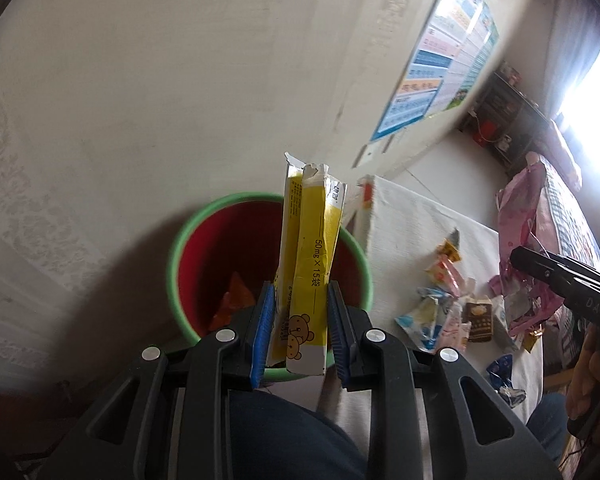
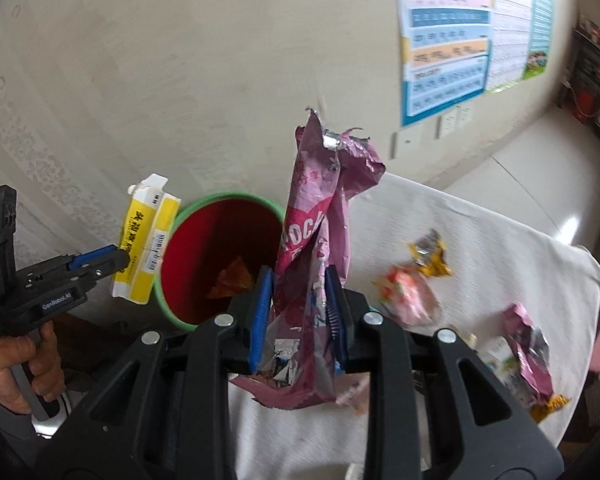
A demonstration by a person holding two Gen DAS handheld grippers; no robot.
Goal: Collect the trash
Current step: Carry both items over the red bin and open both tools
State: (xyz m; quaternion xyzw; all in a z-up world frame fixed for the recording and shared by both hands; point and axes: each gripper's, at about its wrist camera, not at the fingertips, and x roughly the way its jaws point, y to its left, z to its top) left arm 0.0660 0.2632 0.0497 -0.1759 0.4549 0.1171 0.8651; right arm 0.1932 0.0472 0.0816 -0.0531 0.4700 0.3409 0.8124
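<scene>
Left gripper (image 1: 298,320) clamped on yellow box (image 1: 308,272), right gripper (image 2: 300,312) on pink wrapper (image 2: 316,240) (both near red bin (image 2: 220,240)).

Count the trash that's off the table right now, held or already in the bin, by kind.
yellow box, clamped in the left tool: 1
purple snack bag, clamped in the right tool: 1
orange wrapper, lying inside the red bin: 1 visible
Total: 3
</scene>
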